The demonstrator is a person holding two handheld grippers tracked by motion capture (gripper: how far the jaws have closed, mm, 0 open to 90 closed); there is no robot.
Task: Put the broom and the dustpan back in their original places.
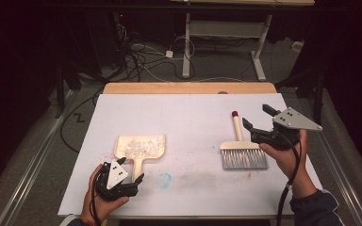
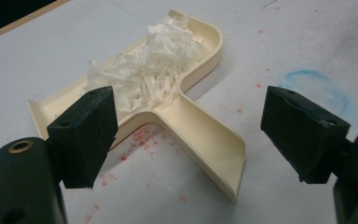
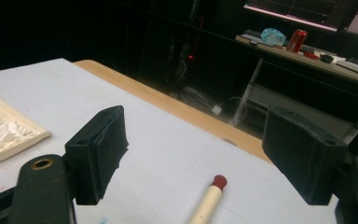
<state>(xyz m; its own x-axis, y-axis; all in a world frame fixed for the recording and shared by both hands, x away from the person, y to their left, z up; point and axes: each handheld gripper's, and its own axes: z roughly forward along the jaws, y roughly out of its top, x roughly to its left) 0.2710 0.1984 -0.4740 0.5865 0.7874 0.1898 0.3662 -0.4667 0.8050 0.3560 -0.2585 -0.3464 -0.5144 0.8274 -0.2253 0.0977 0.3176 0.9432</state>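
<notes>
Both grippers' fingers spread wide, left gripper [image 1: 122, 178] straddling dustpan [image 1: 140, 147] handle, right gripper [image 1: 260, 123] seemingly clear above brush [image 1: 242, 151]

Dim lab, white-covered table [image 1: 188, 108], tangled floor cables [image 1: 141, 59], monitor [image 3: 303, 11] on back desk [image 3: 307, 58]

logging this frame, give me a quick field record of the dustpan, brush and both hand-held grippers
dustpan: cream, flat on white table top, holds white shreds
brush: lying flat, red-tipped handle pointing away from person
left hand-held gripper: open, jaws either side of dustpan handle, not pressing
right hand-held gripper: open, empty, above brush handle
</notes>
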